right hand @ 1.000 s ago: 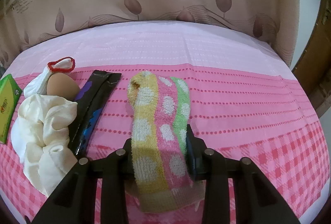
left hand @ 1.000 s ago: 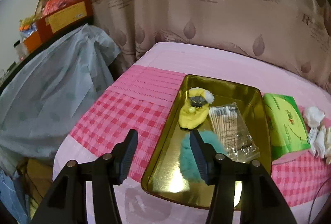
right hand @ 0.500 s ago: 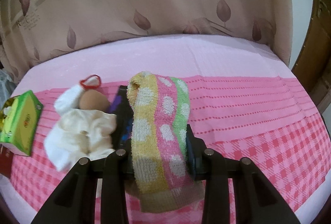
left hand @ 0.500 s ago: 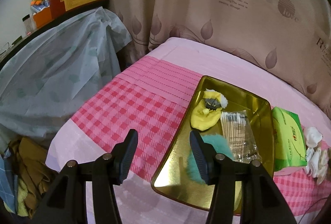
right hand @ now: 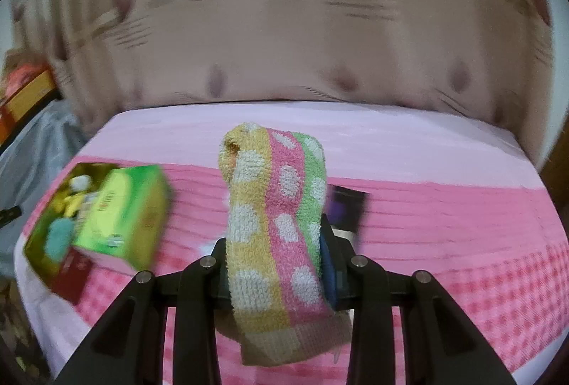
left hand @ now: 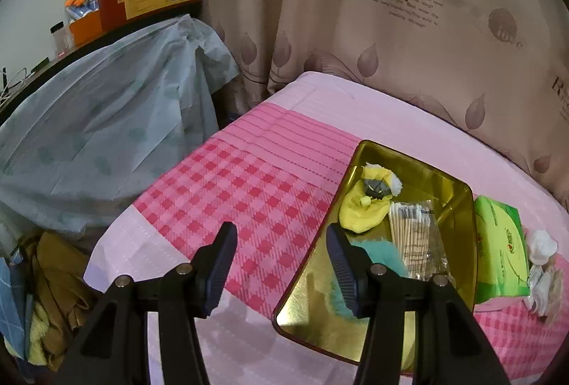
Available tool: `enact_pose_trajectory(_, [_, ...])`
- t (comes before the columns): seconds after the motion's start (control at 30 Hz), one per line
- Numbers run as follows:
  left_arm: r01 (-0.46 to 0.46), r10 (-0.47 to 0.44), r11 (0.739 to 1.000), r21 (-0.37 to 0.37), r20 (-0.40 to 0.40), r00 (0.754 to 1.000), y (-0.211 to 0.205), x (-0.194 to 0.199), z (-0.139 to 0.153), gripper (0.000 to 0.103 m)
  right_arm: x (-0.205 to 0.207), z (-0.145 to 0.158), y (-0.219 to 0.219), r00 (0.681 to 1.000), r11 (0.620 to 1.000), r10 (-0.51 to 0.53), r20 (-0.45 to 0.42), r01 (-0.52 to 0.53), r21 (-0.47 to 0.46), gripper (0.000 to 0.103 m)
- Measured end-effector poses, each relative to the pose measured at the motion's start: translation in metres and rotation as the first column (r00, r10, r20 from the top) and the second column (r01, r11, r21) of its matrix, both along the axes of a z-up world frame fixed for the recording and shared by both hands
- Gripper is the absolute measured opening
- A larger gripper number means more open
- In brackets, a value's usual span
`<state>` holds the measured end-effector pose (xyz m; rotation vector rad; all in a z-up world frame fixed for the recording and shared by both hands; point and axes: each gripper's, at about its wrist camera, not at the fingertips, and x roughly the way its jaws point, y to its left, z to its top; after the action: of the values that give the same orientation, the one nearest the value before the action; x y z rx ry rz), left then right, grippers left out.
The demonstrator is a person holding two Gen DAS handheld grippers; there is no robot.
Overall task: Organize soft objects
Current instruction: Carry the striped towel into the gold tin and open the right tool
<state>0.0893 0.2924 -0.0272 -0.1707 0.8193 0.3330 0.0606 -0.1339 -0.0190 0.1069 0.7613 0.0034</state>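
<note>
My right gripper [right hand: 275, 239] is shut on a folded fluffy sock [right hand: 275, 207] striped yellow, pink and green with white dots; it stands up between the jaws, lifted off the pink cloth. A gold tray [left hand: 409, 164] lies on the bed and holds a yellow sock [left hand: 359, 217], a teal fluffy piece [left hand: 382, 251] and a bag of cotton swabs [left hand: 414, 242]. The same tray [right hand: 33, 244] shows blurred at the left of the right wrist view. My left gripper [left hand: 281, 242] hangs open over the tray's left edge with nothing between its fingers.
A green tissue pack [left hand: 499, 249] lies right of the tray, with white cloth [left hand: 542, 260] beyond it. A dark packet [right hand: 346, 210] lies behind the held sock. A beige curtain [left hand: 355, 29] backs the bed. A covered stand [left hand: 106, 118] and clothes [left hand: 53, 296] are at the left.
My right gripper has lifted and swung left with the sock; the tissue pack and tray have come into its view. The left gripper's view has rolled, leaving the tray further right.
</note>
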Motion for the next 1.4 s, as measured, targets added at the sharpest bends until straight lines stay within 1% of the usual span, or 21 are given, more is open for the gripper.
enact_pose_trajectory(0.2, [-0.029,0.029,0.999,-0.025,-0.008,1.0,0.008,0.0,-0.001,0.053,0.009,-0.005,0.077,0.986,0.985,0.166,-0.02,-0.165,0.04,0.032])
enact_pose_trajectory(0.37, [-0.097,0.097,0.995,-0.038,-0.003,0.995,0.022,-0.003,0.0,0.053,0.016,-0.005,0.146,0.954,0.954,0.299,-0.025,-0.298,0.036,0.032])
enact_pose_trajectory(0.5, [-0.157,0.157,0.985,-0.071,-0.008,0.988,0.035,-0.006,-0.002,0.053,0.023,-0.003,0.194,0.922,0.922,0.386,-0.029,-0.385,0.029,0.032])
enact_pose_trajectory(0.63, [-0.207,0.206,0.973,-0.1,-0.017,0.978,0.047,-0.008,-0.004,0.053,0.031,-0.007,0.234,0.895,0.896,0.444,-0.044,-0.443,0.026,0.032])
enact_pose_trajectory(0.73, [-0.222,0.221,0.967,-0.121,-0.023,0.975,0.052,-0.009,-0.006,0.053,0.039,-0.014,0.26,0.879,0.881,0.473,-0.062,-0.473,0.022,0.033])
enact_pose_trajectory(0.8, [-0.229,0.228,0.965,-0.128,-0.026,0.973,0.054,-0.01,-0.008,0.053,0.044,-0.02,0.273,0.871,0.875,0.485,-0.08,-0.483,0.037,0.033])
enact_pose_trajectory(0.93, [-0.232,0.231,0.964,-0.131,-0.023,0.973,0.055,-0.01,-0.007,0.053,0.055,-0.032,0.295,0.865,0.87,0.49,-0.107,-0.493,0.006,0.033])
enact_pose_trajectory(1.0, [-0.231,0.23,0.964,-0.129,-0.022,0.973,0.055,-0.01,-0.007,0.053,0.06,-0.036,0.3,0.869,0.874,0.482,-0.115,-0.486,-0.01,0.034])
enact_pose_trajectory(1.07, [-0.231,0.231,0.964,-0.129,-0.023,0.973,0.055,-0.009,-0.007,0.053,0.066,-0.042,0.302,0.872,0.879,0.473,-0.127,-0.477,-0.006,0.035])
enact_pose_trajectory(1.17, [-0.232,0.231,0.964,-0.13,-0.021,0.973,0.055,-0.009,-0.007,0.053,0.073,-0.049,0.301,0.879,0.888,0.454,-0.144,-0.46,-0.01,0.039])
enact_pose_trajectory(1.23, [-0.231,0.231,0.964,-0.129,-0.021,0.973,0.053,-0.009,-0.007,0.053,0.077,-0.053,0.299,0.878,0.889,0.453,-0.154,-0.458,-0.001,0.044])
enact_pose_trajectory(1.27, [-0.23,0.23,0.965,-0.127,-0.021,0.973,0.053,-0.008,-0.007,0.053,0.076,-0.054,0.299,0.877,0.888,0.455,-0.153,-0.46,0.006,0.044])
enact_pose_trajectory(1.3, [-0.229,0.229,0.965,-0.125,-0.02,0.973,0.052,-0.008,-0.007,0.053,0.077,-0.055,0.299,0.876,0.887,0.458,-0.151,-0.462,0.008,0.048])
enact_pose_trajectory(1.33, [-0.228,0.227,0.966,-0.124,-0.02,0.974,0.052,-0.008,-0.007,0.053,0.076,-0.054,0.298,0.875,0.885,0.462,-0.146,-0.466,0.007,0.057])
enact_pose_trajectory(1.4, [-0.224,0.223,0.967,-0.119,-0.018,0.975,0.051,-0.007,-0.006,0.053,0.072,-0.05,0.296,0.882,0.889,0.454,-0.129,-0.459,-0.007,0.065])
